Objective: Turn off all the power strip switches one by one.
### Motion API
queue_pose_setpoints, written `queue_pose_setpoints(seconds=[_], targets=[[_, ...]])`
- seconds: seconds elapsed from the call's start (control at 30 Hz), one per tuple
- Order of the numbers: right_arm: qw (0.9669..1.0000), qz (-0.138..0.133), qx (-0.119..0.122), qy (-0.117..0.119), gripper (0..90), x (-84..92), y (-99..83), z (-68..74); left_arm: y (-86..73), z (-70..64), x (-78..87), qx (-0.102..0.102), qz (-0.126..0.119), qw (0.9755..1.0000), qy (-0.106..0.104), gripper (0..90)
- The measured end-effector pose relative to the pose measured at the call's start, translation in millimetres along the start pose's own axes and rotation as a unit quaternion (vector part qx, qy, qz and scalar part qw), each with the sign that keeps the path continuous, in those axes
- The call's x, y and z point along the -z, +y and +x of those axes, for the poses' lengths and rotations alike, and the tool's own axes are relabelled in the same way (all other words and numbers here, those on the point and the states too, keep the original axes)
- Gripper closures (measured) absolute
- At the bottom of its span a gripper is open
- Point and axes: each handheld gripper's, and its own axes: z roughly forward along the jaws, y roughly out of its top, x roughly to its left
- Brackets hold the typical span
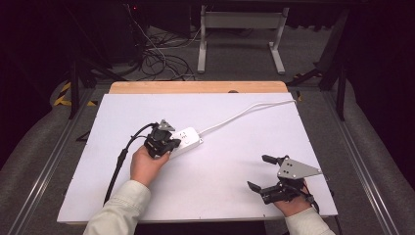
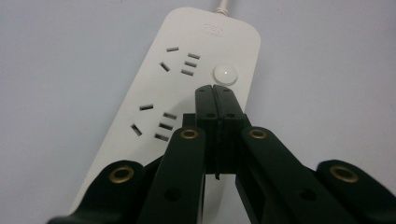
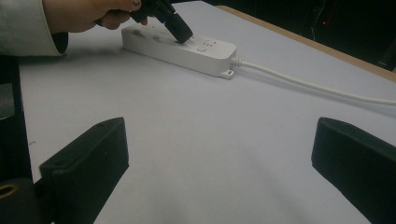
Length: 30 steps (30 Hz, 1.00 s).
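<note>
A white power strip (image 1: 185,139) lies flat on the white surface (image 1: 220,186), a little left of the middle of the high view, set at a slant with its far end toward the upper right. Its white cord (image 1: 244,113) leaves that end and runs up and right to the far right corner of the surface. The left gripper (image 1: 172,143) hangs over the near, lower-left part of the strip, held by the left hand (image 1: 146,165), whose pale sleeve (image 1: 122,210) comes in from the bottom edge. In the left gripper view its 2 black fingers (image 2: 205,105) are clenched flat against each other with nothing between them, and their tips stand at the middle of the frame, just below the round white button (image 2: 225,74) on the strip; whether the tips touch the strip's top cannot be told. 2 groups of socket slots (image 2: 180,60) show to the left of the tips, one above the other. In the right gripper view the clenched fingertips slant down onto the strip at the upper middle of the frame, beside the button. The right gripper (image 1: 258,172) sits at the lower right of the high view, well apart from the strip, held by the right hand (image 1: 293,203) just above the surface near its front edge. Its fingers (image 3: 88,163) are released and spread wide, with bare surface between them
</note>
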Motion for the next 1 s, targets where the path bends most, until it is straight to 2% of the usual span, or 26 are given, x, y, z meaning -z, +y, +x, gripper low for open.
queue_pose_setpoints(seconds=[0.23, 0.4, 0.6, 0.73, 0.83, 0.9, 1.0], targets=[[1.0, 0.0, 0.0, 0.001, 4.4, -0.3, 0.0, -0.1, -1.3, -0.9, 2.6, -0.007, 0.007, 0.9999, 0.011, 90.0], [1.0, 0.0, -0.001, 0.002, 4.4, -0.8, -0.1, 0.0, -1.3, -6.3, -0.9, -0.025, 0.01, 0.9994, 0.021, 90.0], [1.0, 0.0, -0.001, 0.001, 4.4, -0.4, 0.0, 0.4, -2.0, -4.7, -1.1, -0.015, 0.008, 0.9997, 0.015, 90.0], [1.0, 0.0, 0.0, 0.001, 4.4, -0.3, 0.0, 0.5, -2.6, -3.9, -0.5, -0.02, 0.008, 0.9997, 0.015, 90.0], [1.0, 0.0, -0.001, 0.001, 4.4, 0.2, 0.0, 0.4, -4.7, -3.2, -0.4, -0.013, 0.001, 0.9999, 0.008, 90.0], [1.0, -0.001, -0.001, 0.002, 4.4, -0.5, -0.2, 0.3, -5.1, -5.0, -0.5, -0.021, 0.0, 0.9997, 0.015, 90.0], [1.0, 0.002, 0.0, 0.002, 4.4, -0.5, 0.4, 1.4, -5.2, -5.3, -0.6, -0.017, 0.0, 0.9998, 0.013, 90.0]])
